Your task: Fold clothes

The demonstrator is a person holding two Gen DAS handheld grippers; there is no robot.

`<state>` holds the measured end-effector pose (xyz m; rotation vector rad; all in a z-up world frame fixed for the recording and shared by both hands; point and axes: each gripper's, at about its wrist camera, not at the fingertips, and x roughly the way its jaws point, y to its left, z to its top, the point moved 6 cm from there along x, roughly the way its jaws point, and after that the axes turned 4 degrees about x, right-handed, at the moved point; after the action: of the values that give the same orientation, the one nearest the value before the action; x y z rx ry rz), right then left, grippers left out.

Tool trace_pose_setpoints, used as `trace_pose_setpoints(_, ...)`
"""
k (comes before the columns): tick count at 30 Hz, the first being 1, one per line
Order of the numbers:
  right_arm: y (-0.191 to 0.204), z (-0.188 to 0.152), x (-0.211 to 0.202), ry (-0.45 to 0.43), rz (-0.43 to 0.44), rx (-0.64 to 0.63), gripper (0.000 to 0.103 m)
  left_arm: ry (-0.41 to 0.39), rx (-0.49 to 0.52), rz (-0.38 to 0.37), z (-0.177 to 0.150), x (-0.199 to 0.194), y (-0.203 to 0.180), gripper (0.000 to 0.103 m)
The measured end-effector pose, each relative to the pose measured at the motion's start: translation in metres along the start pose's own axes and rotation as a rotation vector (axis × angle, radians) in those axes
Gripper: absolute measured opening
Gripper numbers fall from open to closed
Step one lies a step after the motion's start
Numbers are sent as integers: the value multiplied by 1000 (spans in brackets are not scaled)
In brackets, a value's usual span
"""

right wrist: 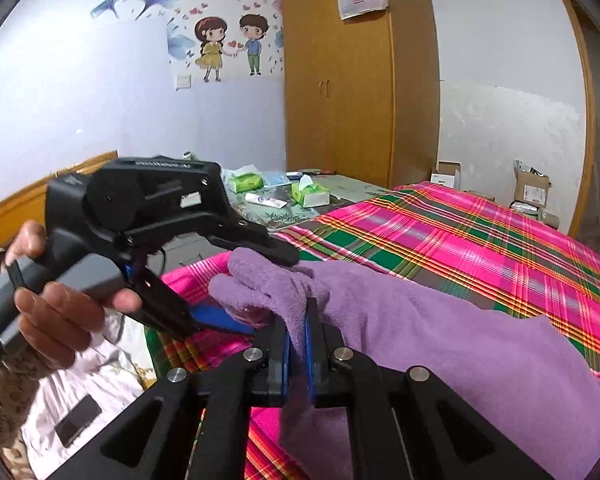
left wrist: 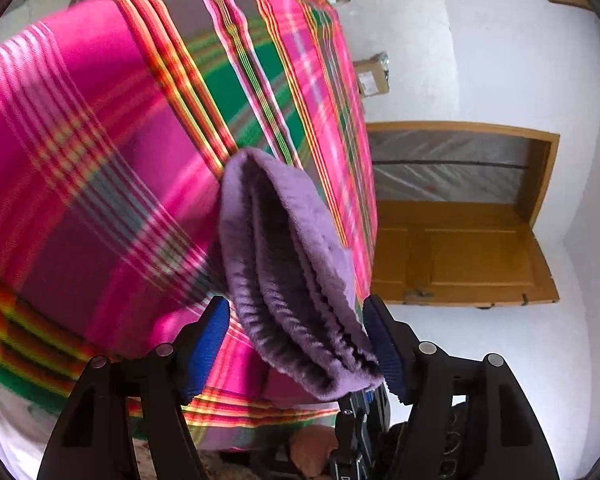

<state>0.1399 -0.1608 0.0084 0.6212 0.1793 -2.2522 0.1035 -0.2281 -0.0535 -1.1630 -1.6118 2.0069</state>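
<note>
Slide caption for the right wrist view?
Right gripper pinches purple cloth over plaid bedspread; left gripper alongside.

White walls, wooden wardrobe [right wrist: 356,80], plaid-covered bed [right wrist: 480,248].

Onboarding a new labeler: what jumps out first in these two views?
The purple fleece cloth, bunched mid-frame: the right gripper is shut on it, while the left gripper stands open around its folds. Behind it, the loud pink-and-green plaid bedspread fills the bed. Cartoon wall stickers sit upper left beside the wooden wardrobe.

Plaid bedspread [left wrist: 100,140] motion-blurred; purple cloth [right wrist: 480,360] cut off lower right.
</note>
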Motion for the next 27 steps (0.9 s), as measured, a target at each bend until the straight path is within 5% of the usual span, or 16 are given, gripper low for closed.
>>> trace_pose_setpoints(14,-3,-4,-5,6,34,4,6,-20,7,-5,16,37,-25,66)
trace_pose_setpoints(22,-2,-8,1,29,29,-7,6,-18,86,91,28,44,-30,47)
trace_pose_setpoints(25,-1,-11,7,52,27,-11,6,-33,107,121,34,43,-28,25)
trace_pose_setpoints(27,1,-12,12,73,36,-10,6,-55,135,130,33,30,-22,24)
